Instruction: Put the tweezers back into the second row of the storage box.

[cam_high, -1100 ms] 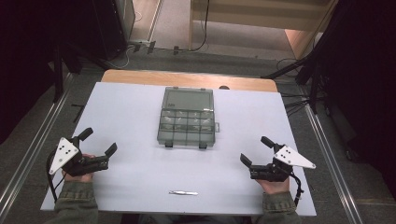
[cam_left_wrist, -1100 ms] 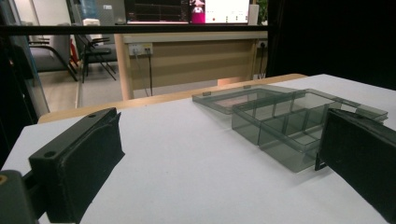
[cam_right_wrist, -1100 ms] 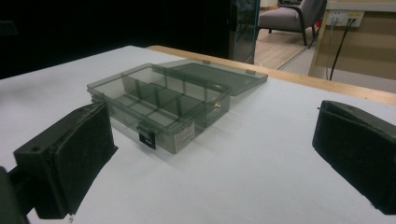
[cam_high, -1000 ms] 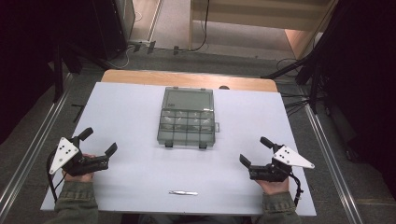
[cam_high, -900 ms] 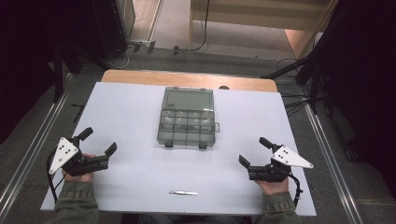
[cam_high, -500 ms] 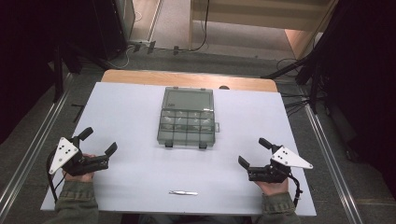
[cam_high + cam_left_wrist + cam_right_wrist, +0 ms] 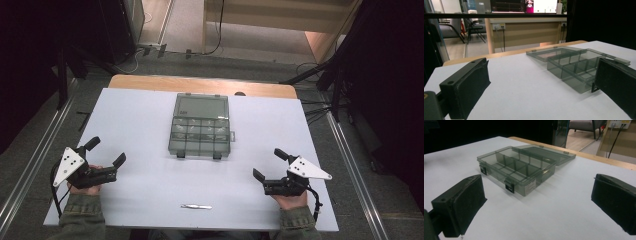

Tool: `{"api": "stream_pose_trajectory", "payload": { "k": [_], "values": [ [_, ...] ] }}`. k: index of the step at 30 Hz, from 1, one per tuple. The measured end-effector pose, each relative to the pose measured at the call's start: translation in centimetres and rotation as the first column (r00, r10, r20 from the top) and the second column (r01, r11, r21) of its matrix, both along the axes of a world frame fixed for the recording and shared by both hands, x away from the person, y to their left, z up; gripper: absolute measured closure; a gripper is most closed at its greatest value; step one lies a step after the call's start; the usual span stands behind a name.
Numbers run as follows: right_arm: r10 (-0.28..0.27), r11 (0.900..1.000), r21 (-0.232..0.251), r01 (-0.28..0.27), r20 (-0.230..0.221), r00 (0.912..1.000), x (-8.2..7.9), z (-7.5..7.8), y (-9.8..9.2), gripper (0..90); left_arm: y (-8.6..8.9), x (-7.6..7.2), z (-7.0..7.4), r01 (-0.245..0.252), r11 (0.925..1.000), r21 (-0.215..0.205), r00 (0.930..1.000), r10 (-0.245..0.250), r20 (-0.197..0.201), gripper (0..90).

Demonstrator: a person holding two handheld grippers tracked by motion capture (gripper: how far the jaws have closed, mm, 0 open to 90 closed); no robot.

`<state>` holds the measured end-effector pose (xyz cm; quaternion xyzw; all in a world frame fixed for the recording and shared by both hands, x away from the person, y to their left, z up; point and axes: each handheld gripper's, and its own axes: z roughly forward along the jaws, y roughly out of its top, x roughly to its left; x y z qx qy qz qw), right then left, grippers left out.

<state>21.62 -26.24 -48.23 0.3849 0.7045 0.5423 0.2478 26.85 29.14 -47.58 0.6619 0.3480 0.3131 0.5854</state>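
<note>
On the white table surface [image 7: 140, 125], a smoke-grey transparent plastic compartment box [image 7: 201, 135] sits at the centre with its hinged lid folded flat toward the far edge. Its divided compartments appear empty as far as the gripper views resolve. A small slender silver metal tool, probably tweezers, [image 7: 196, 206] lies near the front edge, well apart from the box and between the two hands.

The left gripper [image 7: 106, 152] rests at the left front of the table, jaws spread wide and holding nothing. The right gripper [image 7: 267, 164] rests at the right front in the same condition: jaws fully apart, empty. Both point inward toward the box but stand well apart from it.

Judged from this layout, the work is at its starting stage. The box is already open, yet neither the box nor the metal tool is touched. Every handling step, including any pick-up of the tool or closing of the lid, appears to remain.
</note>
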Motion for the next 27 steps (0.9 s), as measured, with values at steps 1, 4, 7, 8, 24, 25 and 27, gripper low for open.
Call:
{"api": "stream_pose_trajectory", "payload": {
  "k": [1, 4, 7, 8, 24, 25, 27],
  "values": [
    [0.003, 1.000, -0.002, -0.003, -0.001, 1.0000, 0.0, 0.0, 0.1, 0.0, 0.0, 0.0, 0.0, 0.000, 1.0000, 0.001, 1.0000, 0.000, -0.001, 0.0],
    [0.023, 1.000, -0.016, -0.023, -0.005, 0.9997, 0.1, 0.1, 0.6, 0.0, 0.0, 0.0, 0.0, 0.000, 1.0000, 0.001, 1.0000, 0.000, -0.003, 0.0],
    [0.044, 0.999, -0.032, -0.044, -0.010, 0.9990, 0.1, 0.2, 1.2, 0.0, 0.0, 0.0, 0.0, 0.001, 1.0000, 0.005, 1.0000, -0.001, -0.004, 0.0],
    [0.049, 0.998, -0.036, -0.050, -0.016, 0.9986, 0.1, 0.2, 1.5, 0.0, -0.1, 0.0, 0.0, 0.002, 1.0000, 0.006, 1.0000, -0.002, -0.004, 0.0],
    [0.146, 0.975, -0.148, -0.165, -0.127, 0.9810, 0.6, 0.4, 5.4, 0.0, -0.1, 0.0, -0.1, 0.008, 0.9999, 0.009, 0.9999, -0.008, -0.009, 0.0],
    [0.152, 0.973, -0.152, -0.172, -0.130, 0.9798, 0.6, 0.4, 5.6, 0.0, -0.1, 0.0, -0.1, 0.008, 0.9999, 0.009, 0.9999, -0.008, -0.010, 0.0],
    [0.166, 0.970, -0.155, -0.187, -0.138, 0.9764, 0.7, 0.4, 6.0, 0.0, -0.1, 0.0, -0.1, 0.008, 0.9999, 0.009, 0.9999, -0.008, -0.010, 0.0]
  ]
}}
